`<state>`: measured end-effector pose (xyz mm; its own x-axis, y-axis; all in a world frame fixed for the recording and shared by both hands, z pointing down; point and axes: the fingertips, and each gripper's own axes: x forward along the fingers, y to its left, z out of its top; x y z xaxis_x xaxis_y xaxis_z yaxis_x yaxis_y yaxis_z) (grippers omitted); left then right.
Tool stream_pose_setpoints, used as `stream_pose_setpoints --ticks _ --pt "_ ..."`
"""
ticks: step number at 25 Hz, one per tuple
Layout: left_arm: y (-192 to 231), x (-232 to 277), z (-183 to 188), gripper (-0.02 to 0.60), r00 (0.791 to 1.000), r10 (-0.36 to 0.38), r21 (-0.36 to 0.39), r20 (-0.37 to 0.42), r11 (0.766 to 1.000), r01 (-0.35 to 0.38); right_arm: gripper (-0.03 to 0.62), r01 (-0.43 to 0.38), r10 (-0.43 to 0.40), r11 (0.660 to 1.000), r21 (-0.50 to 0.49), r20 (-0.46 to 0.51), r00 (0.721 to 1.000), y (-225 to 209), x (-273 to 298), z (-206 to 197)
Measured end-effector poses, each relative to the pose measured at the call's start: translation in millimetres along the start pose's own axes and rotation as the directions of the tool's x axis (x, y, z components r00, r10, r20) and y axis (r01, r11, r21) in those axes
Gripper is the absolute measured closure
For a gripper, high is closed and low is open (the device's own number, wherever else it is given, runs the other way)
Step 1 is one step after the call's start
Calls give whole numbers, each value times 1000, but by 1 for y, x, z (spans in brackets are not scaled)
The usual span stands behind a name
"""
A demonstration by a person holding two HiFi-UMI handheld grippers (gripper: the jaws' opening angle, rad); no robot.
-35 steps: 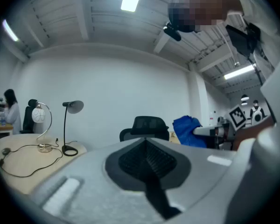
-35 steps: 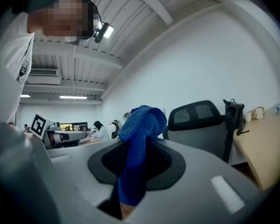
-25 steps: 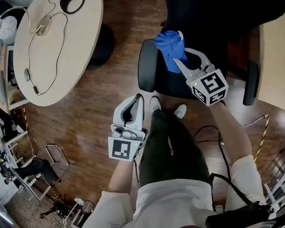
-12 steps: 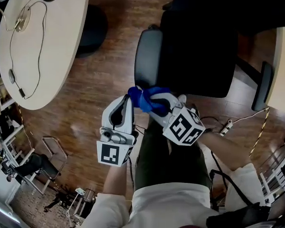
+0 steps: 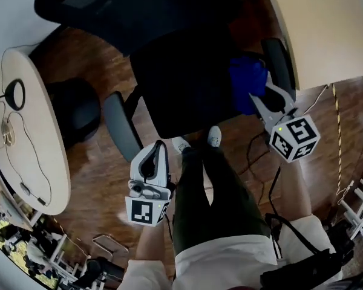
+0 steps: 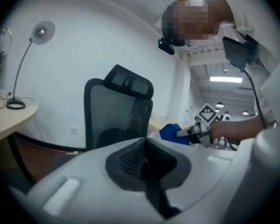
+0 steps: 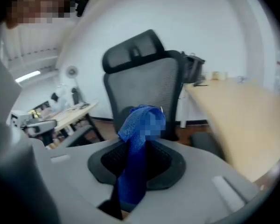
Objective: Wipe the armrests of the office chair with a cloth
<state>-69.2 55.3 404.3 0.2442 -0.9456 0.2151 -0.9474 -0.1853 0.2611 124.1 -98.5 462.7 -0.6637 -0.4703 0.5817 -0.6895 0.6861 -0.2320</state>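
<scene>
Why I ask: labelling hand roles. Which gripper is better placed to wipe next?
Right: the right gripper is shut on the blue cloth beside an armrest; the left gripper is shut, empty.

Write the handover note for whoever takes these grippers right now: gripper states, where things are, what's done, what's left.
Right gripper: shut on the blue cloth, held beside the desk-side armrest of the office chair; contact unclear.
Left gripper: fingers shut, empty, low by the person's leg, off the chair.
Far armrest: nothing on it.
Done: cloth gripped and brought to an armrest.
Left: wipe the desk-side armrest; no view shows whether the far armrest is wiped, so do it too.
</scene>
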Motion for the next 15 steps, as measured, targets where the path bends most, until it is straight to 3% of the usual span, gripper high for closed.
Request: stream_pose_setpoints --ticks 2,3,6,10,15 --pt "-27 26 1 577 999 -43 -25 8 999 43 503 154 -155 988 -8 -56 986 -92 -1 2" --pt "-39 37 2 577 998 -67 -33 9 997 67 503 193 -194 981 -18 -104 976 -126 6 -1" --pt "-73 59 1 577 990 -141 -44 -1 989 141 504 227 -227 974 -28 -240 944 -180 24 -13" --pt "-92 66 5 577 983 -185 -51 -2 981 185 505 241 -233 971 0 -247 941 -168 -6 -36" --pt "-86 62 3 577 985 -170 -42 -14 985 169 505 256 -232 966 43 -293 927 -94 -102 -133"
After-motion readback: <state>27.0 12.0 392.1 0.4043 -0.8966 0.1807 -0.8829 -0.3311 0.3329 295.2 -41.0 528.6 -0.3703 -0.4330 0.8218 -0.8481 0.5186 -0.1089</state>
